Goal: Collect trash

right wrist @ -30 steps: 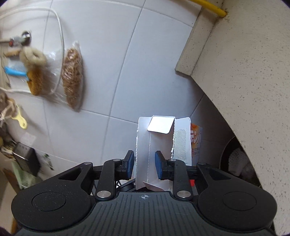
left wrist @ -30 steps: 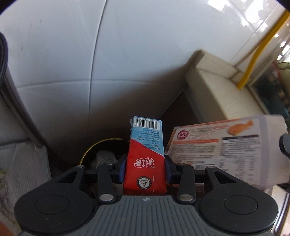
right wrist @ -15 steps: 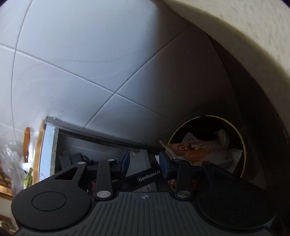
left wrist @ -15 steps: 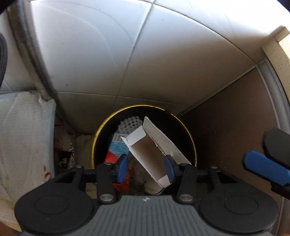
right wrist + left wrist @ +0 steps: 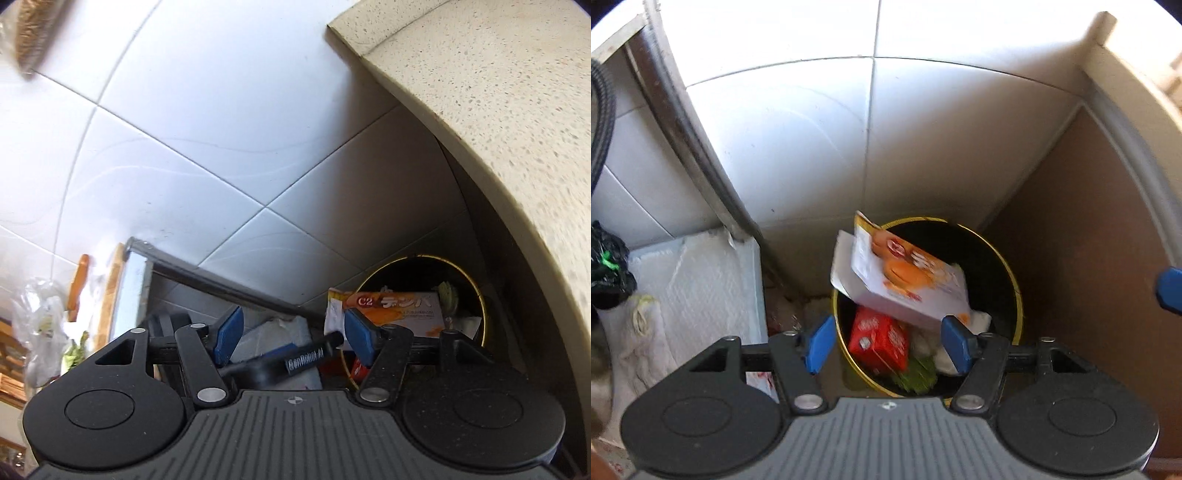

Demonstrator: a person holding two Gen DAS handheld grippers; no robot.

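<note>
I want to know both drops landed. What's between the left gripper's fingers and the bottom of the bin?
In the left wrist view, the left gripper, jaws opening, grips nothing; below it in the bin lie the red carton and the white-orange box.

Round black trash bin with thin yellow rim (image 5: 1015, 280) stands on the floor in a corner, against white tiled wall. White flat cardboard box with orange print (image 5: 908, 280) lies tilted across the bin mouth, one end flap open and poking over the rim on the wall side. Below it, inside the bin, a red carton (image 5: 879, 339), white crumpled paper (image 5: 979, 319) and green scraps (image 5: 916, 376).
</note>
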